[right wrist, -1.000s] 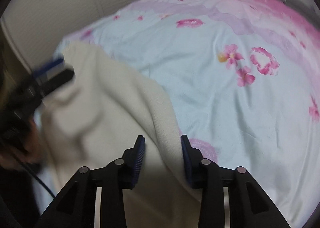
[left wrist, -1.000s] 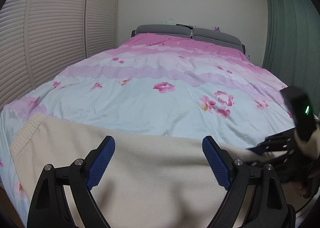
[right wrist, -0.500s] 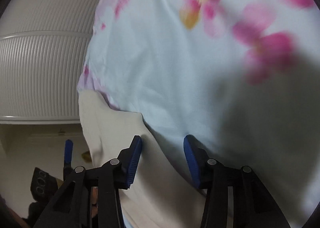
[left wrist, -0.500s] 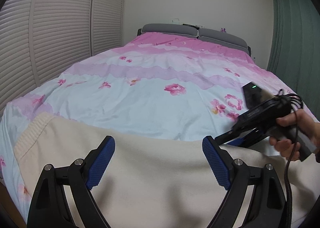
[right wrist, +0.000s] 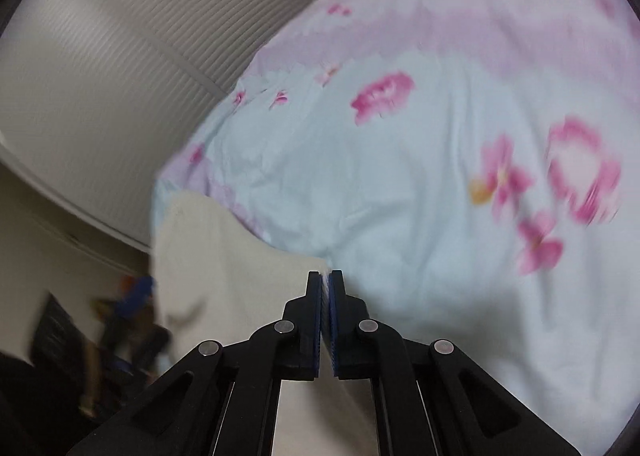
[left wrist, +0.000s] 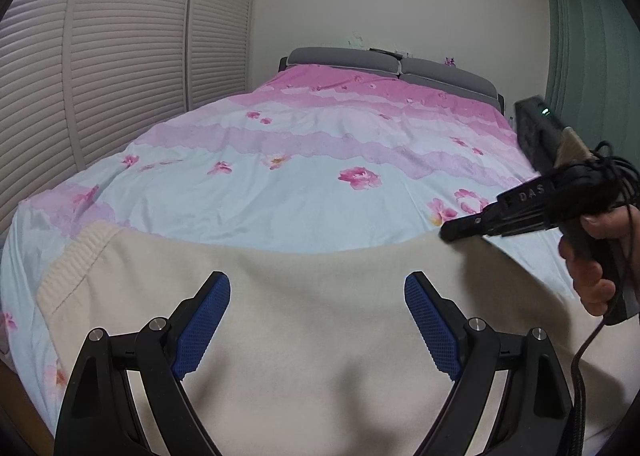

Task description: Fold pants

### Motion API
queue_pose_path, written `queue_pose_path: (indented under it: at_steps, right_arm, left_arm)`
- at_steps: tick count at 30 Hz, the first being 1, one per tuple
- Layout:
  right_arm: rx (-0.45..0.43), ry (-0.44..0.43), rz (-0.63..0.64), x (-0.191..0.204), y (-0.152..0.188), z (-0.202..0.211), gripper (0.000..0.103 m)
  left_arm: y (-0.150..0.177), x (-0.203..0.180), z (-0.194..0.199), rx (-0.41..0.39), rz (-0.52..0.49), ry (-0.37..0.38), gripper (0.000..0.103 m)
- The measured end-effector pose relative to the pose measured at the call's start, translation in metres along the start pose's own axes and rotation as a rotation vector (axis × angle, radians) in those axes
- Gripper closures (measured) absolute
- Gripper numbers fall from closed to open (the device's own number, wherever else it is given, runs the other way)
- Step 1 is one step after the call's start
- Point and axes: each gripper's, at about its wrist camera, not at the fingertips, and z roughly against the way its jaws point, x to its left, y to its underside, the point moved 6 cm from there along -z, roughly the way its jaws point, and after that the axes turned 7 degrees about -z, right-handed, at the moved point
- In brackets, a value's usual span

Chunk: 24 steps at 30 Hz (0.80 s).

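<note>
Only rightward, gripper point(right wrist: 325, 276) pinching pants point(right wrist: 224, 256)

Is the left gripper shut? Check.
No: the left gripper has its blue pads wide apart above the pants.

Cream pants point(left wrist: 320, 336), soft knit fabric, spread flat across the near end of the bed. Ribbed waistband or cuff edge at the left corner, with a stitched seam line just inside it. Far edge runs in a smooth curve. Surface mostly smooth, faint shallow folds. In the right wrist view, far corner point(right wrist: 320, 268) pinched.
</note>
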Motion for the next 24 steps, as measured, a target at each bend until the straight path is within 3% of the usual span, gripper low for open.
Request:
queue_pose_path:
  at_steps: [3, 6, 7, 8, 9, 13, 16, 20, 24]
  right_arm:
    - [-0.026, 0.194, 0.184, 0.016, 0.019, -0.021, 0.098]
    - [-0.066, 0.236, 0.188, 0.007, 0.03, -0.018, 0.095]
    - [-0.09, 0.252, 0.187, 0.001, 0.032, -0.009, 0.088]
    - [-0.123, 0.268, 0.182, 0.001, 0.034, -0.004, 0.074]
    - [-0.166, 0.294, 0.166, 0.0, 0.035, 0.005, 0.068]
    - [-0.314, 0.39, 0.101, 0.004, 0.064, 0.055, 0.064]
    - [-0.382, 0.476, 0.115, 0.029, 0.107, 0.083, 0.056]
    - [-0.407, 0.536, 0.186, 0.073, 0.171, 0.094, 0.049]
    - [-0.333, 0.635, 0.289, 0.103, 0.218, 0.069, 0.049]
  left_arm:
    - [0.0, 0.008, 0.003, 0.002, 0.007, -0.008, 0.013]
    - [0.001, 0.017, 0.009, 0.002, 0.021, -0.017, 0.013]
    - [0.001, 0.021, 0.013, 0.002, 0.024, -0.021, 0.013]
    - [0.001, 0.025, 0.017, 0.001, 0.025, -0.022, 0.013]
    - [0.001, 0.028, 0.02, 0.001, 0.024, -0.022, 0.013]
    - [-0.002, 0.045, 0.04, -0.014, 0.018, -0.032, 0.013]
    - [-0.002, 0.06, 0.061, -0.037, 0.007, -0.04, 0.013]
    - [0.009, 0.077, 0.079, -0.028, -0.008, -0.018, 0.013]
    - [0.027, 0.086, 0.093, -0.009, -0.042, -0.009, 0.013]
